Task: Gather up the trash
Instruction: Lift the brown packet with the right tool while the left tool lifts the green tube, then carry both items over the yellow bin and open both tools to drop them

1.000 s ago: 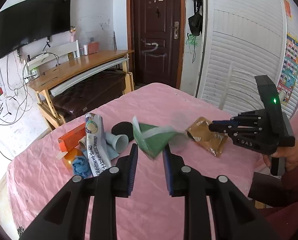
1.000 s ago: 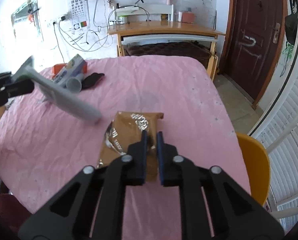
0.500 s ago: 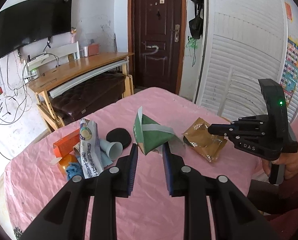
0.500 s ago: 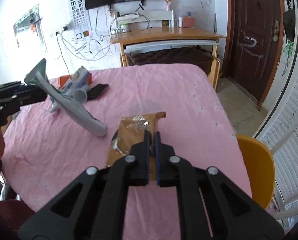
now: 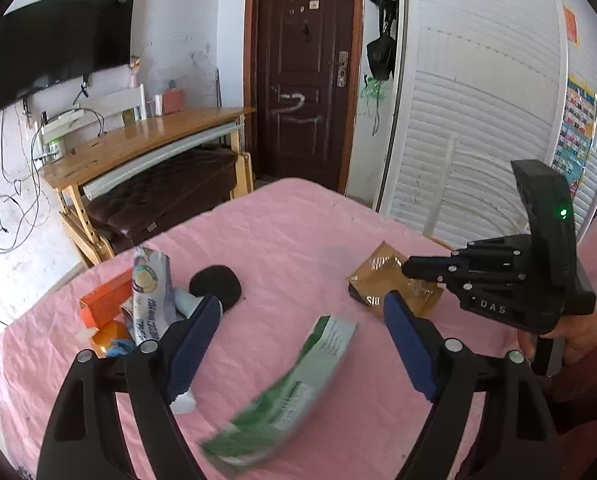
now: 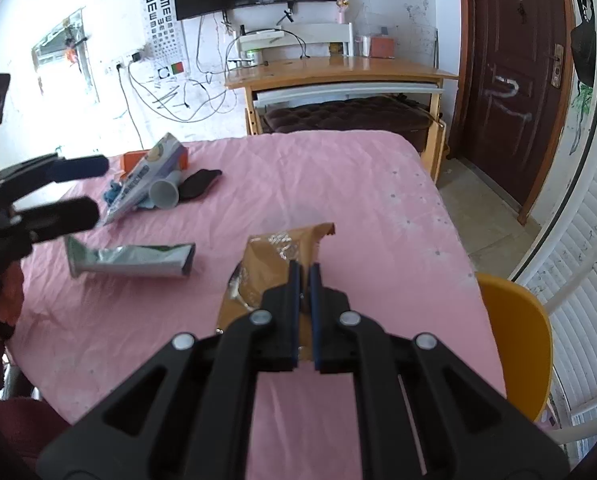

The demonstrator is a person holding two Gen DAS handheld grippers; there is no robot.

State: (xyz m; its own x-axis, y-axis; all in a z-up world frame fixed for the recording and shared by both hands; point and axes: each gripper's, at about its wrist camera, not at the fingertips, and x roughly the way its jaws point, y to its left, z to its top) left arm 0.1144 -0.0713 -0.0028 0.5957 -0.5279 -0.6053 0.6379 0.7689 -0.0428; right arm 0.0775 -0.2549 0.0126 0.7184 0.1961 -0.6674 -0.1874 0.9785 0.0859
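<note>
Left gripper (image 5: 302,316) jaws just opening, green box (image 5: 286,396) between; pink cloth (image 5: 298,232) around bare.

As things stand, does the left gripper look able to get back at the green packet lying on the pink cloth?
Probably yes. The left gripper has just been opening; the green packet lies loose on the pink cloth right under it, nothing between. The right gripper, shut on the brown wrapper, stands clear.

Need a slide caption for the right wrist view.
Right gripper shut on brown wrapper; green carton lies released below the open left gripper.
</note>
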